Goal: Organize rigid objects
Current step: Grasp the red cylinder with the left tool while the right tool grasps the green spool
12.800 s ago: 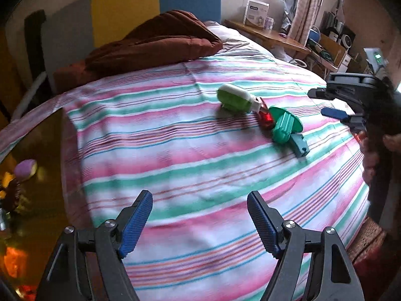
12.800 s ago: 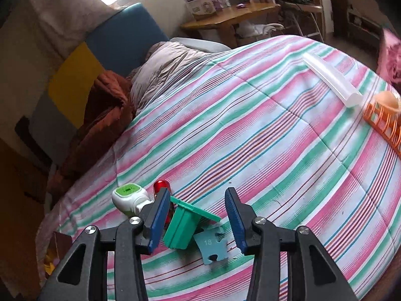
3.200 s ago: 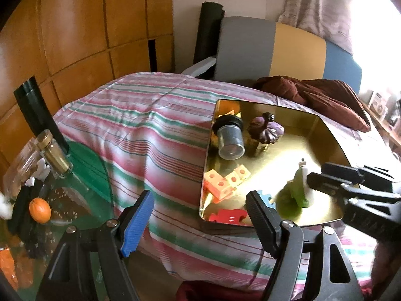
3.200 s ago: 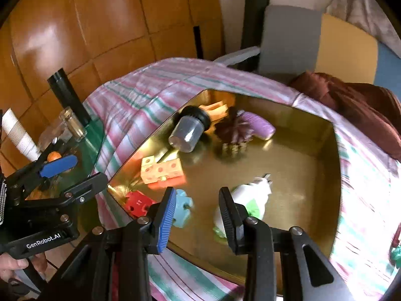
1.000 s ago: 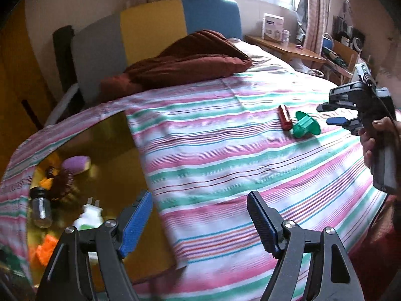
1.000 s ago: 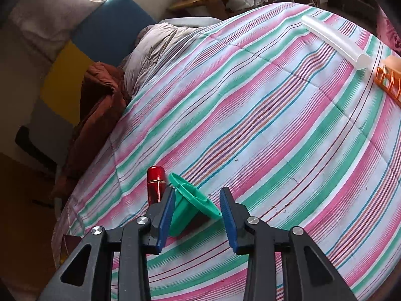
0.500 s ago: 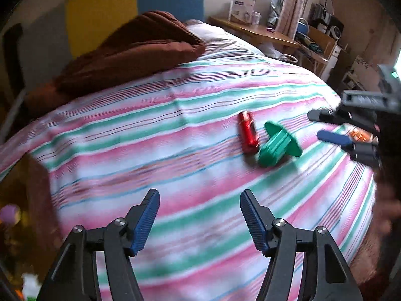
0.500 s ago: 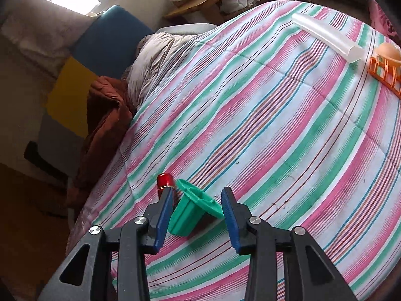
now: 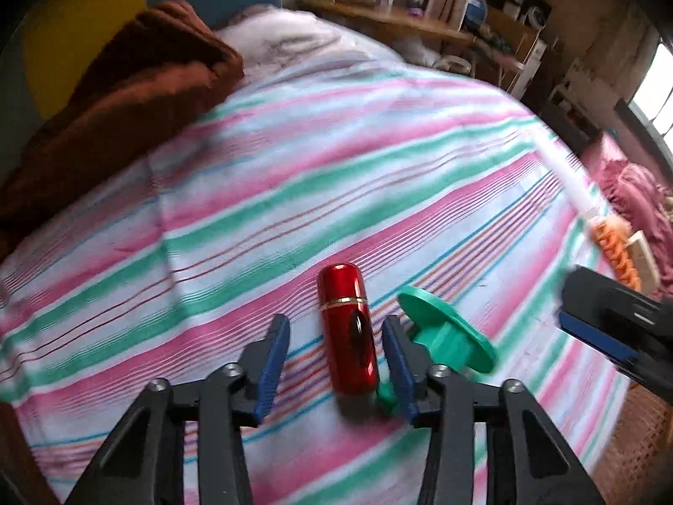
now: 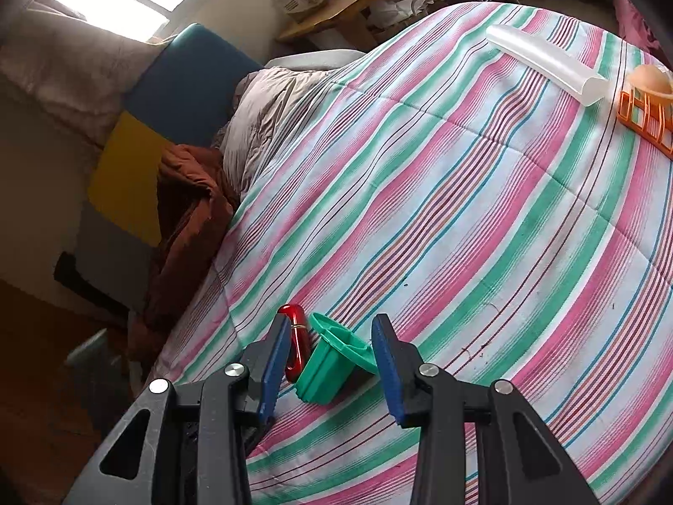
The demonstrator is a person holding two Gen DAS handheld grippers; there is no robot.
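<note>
A shiny red cylinder (image 9: 347, 328) with a gold band lies on the striped bedspread (image 9: 294, 193). A green plastic funnel-shaped piece (image 9: 446, 336) lies on its side just right of it. My left gripper (image 9: 336, 349) straddles the red cylinder. Its jaws are closing, with a gap still on the left side. In the right wrist view my right gripper (image 10: 330, 349) stands open around the green piece (image 10: 332, 362), with the red cylinder (image 10: 296, 336) behind its left finger. The right gripper (image 9: 605, 328) also shows at the right edge of the left wrist view.
A clear plastic tube (image 10: 547, 63) and an orange basket (image 10: 647, 113) holding a pale ball lie at the bed's far right edge. A brown blanket (image 9: 126, 97) is bunched against the headboard. A wooden shelf (image 10: 357, 4) stands beyond the bed.
My left gripper has swung across the bed and come down over the red cylinder, its jaws narrowing. The gold tray has left its view. The right gripper has barely moved.
</note>
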